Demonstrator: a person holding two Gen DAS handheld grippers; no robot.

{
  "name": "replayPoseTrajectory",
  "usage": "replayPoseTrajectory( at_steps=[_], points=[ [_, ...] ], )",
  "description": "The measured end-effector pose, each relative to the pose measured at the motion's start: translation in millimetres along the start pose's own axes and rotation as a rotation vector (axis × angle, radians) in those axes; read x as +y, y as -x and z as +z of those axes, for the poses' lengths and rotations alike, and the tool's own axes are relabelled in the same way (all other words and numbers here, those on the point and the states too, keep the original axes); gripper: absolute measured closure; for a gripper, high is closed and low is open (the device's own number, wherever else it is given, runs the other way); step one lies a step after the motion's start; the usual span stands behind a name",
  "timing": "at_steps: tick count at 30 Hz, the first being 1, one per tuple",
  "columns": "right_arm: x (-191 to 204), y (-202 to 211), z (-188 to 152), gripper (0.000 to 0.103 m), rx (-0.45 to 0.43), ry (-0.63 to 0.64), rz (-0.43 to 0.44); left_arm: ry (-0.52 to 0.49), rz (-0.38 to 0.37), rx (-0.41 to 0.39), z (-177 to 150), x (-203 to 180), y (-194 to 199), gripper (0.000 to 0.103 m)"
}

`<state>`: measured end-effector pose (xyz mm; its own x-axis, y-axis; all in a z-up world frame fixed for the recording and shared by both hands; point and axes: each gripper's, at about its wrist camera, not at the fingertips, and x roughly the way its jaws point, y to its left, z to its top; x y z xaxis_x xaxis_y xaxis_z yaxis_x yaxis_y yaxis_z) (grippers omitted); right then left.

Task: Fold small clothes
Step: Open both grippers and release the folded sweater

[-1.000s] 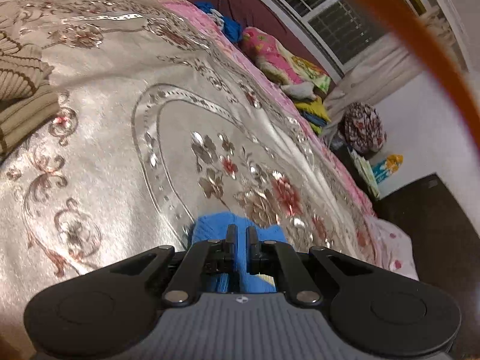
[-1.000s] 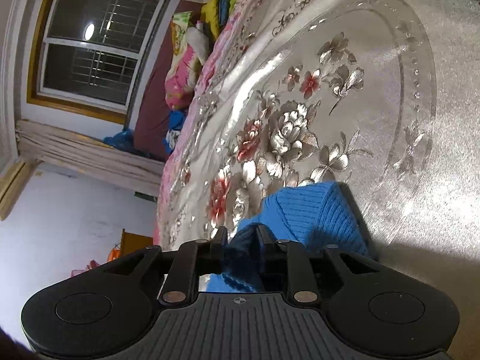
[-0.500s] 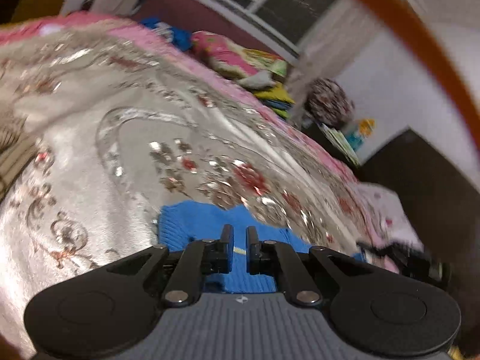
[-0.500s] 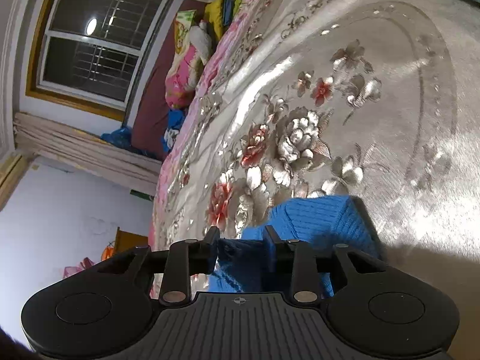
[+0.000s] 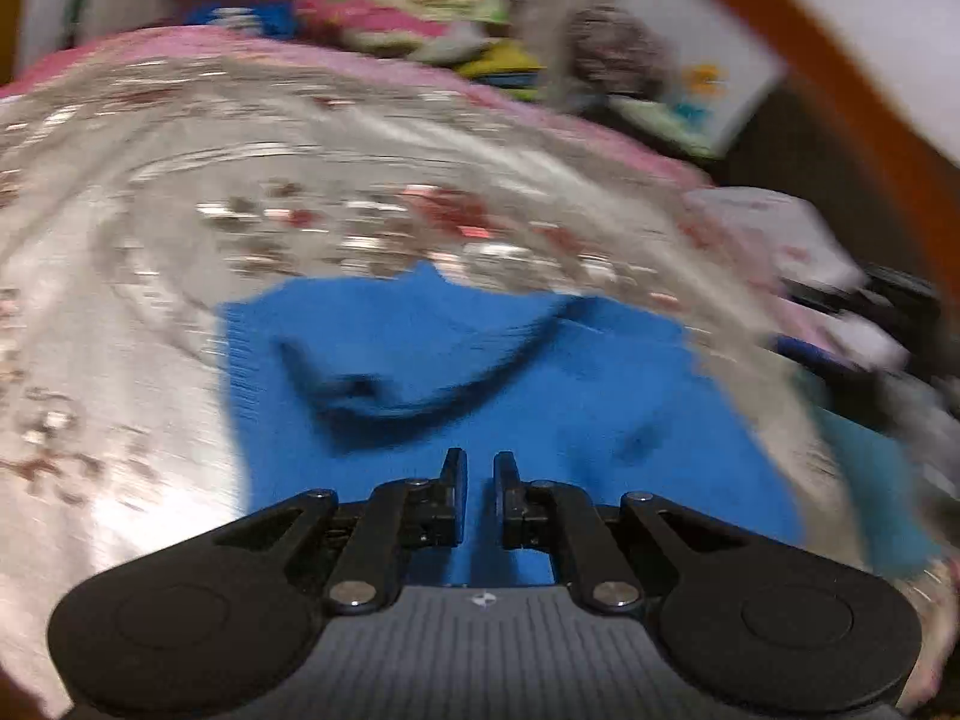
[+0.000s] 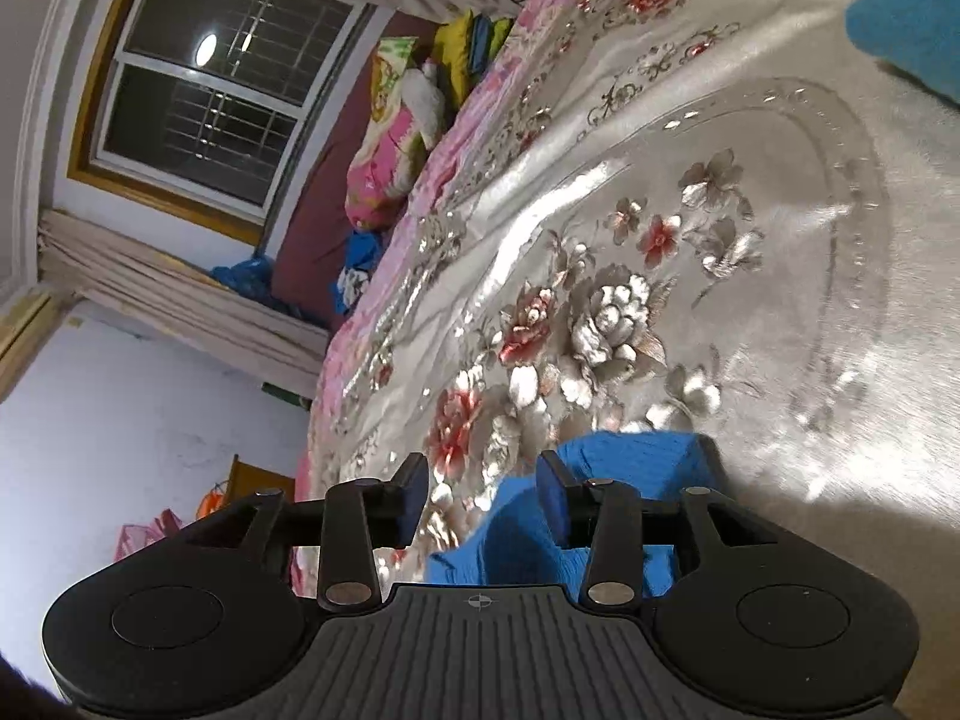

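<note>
I am looking down my left gripper (image 5: 480, 468) at the blue knit garment (image 5: 600, 396), which is lying flat on the bed's silver floral bedspread (image 5: 120, 360) directly ahead of and under my left fingers, its long side running across my view and a loose fold bunched just beyond the tips. Those fingers are sitting almost together with only a thin slit showing cloth below, and I cannot see anything pinched in it. My right gripper (image 6: 480, 492) is opening, its fingers parting, and the garment's edge (image 6: 630, 456) is lying low beside the right-hand finger, not pressed. I judge the left hand nearer the fold.
</note>
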<state>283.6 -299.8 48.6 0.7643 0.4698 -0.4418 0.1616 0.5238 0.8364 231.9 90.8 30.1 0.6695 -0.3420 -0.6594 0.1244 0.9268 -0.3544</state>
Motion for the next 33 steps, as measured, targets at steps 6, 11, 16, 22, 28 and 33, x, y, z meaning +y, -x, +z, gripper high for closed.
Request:
replayPoseTrajectory(
  at_steps=[6, 11, 16, 22, 28, 33],
  points=[
    [11.5, 32.2, -24.3, 0.063, 0.043, 0.142, -0.027, 0.303, 0.181, -0.063, 7.6, 49.0, 27.1, 0.090],
    [10.7, 47.0, -41.6, 0.063, 0.071, 0.204, -0.041, 0.232, 0.212, -0.073, -17.3, 36.1, 69.7, 0.088],
    [12.4, 47.5, -57.7, 0.063, 0.090, 0.233, -0.046, 0.191, 0.145, -0.080, -25.0, 19.2, 74.7, 0.087],
    [20.6, 24.1, -57.8, 0.063, 0.053, 0.384, -0.219, 0.198, 0.010, -0.073, -24.5, 22.7, 52.6, 0.087],
    [18.1, -22.6, -48.3, 0.063, 0.069, 0.419, -0.291, 0.140, -0.050, -0.069, -35.6, 28.1, 40.5, 0.086],
    [22.2, -63.1, -50.8, 0.063, 0.102, 0.498, -0.343, 0.127, -0.100, -0.034, -37.4, 35.3, 26.6, 0.086]
  ],
)
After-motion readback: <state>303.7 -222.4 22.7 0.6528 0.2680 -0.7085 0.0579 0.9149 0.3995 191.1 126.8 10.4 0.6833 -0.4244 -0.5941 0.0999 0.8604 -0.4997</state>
